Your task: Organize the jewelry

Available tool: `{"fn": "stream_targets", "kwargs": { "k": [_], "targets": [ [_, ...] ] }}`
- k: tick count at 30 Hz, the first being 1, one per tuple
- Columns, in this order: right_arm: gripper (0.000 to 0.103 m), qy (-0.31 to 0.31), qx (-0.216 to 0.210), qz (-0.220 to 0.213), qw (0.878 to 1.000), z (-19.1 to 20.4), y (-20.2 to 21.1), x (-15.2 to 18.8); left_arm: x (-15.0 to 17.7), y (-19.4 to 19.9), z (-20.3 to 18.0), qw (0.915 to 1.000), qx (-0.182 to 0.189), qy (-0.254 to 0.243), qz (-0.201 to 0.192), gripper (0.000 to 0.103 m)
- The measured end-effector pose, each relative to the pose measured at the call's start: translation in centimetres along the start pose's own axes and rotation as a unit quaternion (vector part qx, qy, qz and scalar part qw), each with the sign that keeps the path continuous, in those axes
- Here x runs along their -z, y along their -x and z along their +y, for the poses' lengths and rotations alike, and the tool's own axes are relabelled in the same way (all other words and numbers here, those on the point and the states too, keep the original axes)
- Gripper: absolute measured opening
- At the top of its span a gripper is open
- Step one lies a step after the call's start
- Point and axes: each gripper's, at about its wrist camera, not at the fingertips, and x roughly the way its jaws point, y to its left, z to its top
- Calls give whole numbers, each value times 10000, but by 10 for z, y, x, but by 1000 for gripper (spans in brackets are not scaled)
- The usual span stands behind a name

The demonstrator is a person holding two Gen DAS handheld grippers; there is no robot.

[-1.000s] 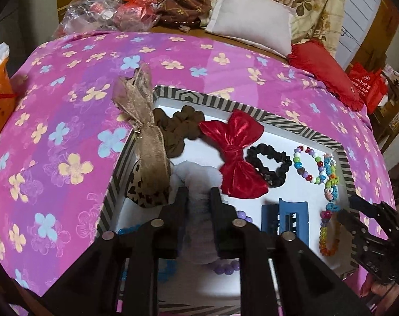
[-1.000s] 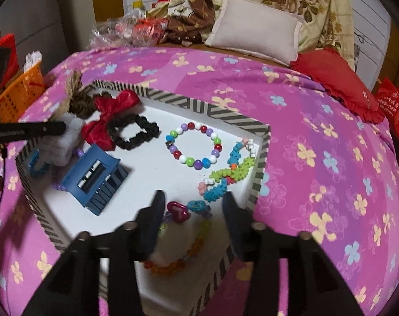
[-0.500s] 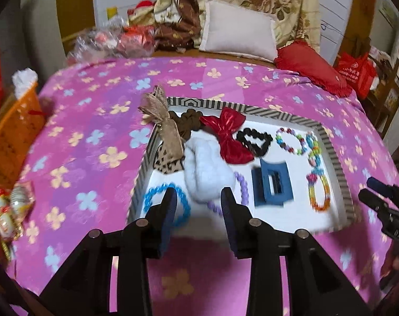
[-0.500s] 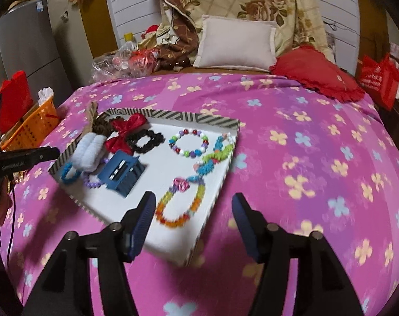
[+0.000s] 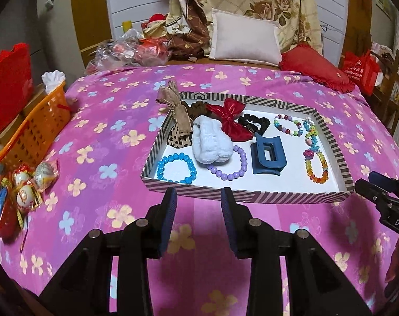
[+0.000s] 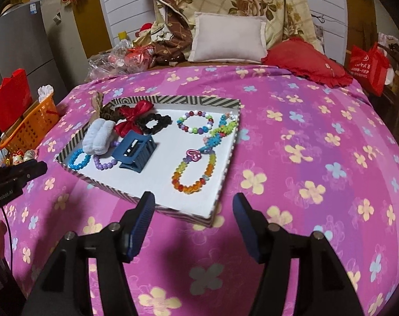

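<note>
Jaws spread on both sides, nothing held. My left gripper point(image 5: 198, 197) hangs over the bedspread point(image 5: 99, 121) just short of the striped tray point(image 5: 241, 196); right gripper point(image 6: 193, 205) sits by its near corner. Looks like the sorting's about done: bracelets, blue claw clip point(image 5: 267, 155), scrunchies all lie inside. Next move, imo: check for strays. Plenty of room my side; tray wall is the one edge to mind.

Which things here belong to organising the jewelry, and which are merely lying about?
Belong to the job:
striped tray
blue bead bracelet
purple bead bracelet
rainbow bracelet
blue hair claw
red bow

Lying about:
orange basket
white pillow
red cushion
</note>
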Motion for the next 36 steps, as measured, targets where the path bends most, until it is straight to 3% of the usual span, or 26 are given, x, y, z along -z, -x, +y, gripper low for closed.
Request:
{"fn": "stream_targets", "kwargs": {
  "k": [4, 23, 36],
  "targets": [
    [74, 2, 168, -35, 9999, 12, 2, -2, 1, 3, -3, 10000, -70, 42, -49, 35],
    [83, -337, 373, -243, 9984, 58, 3, 3, 13, 12, -19, 9985, -387, -82, -366, 35],
    [83, -224, 363, -166, 9990, 67, -3, 7, 15, 18, -24, 9983, -225, -118, -528, 35]
  ]
}}
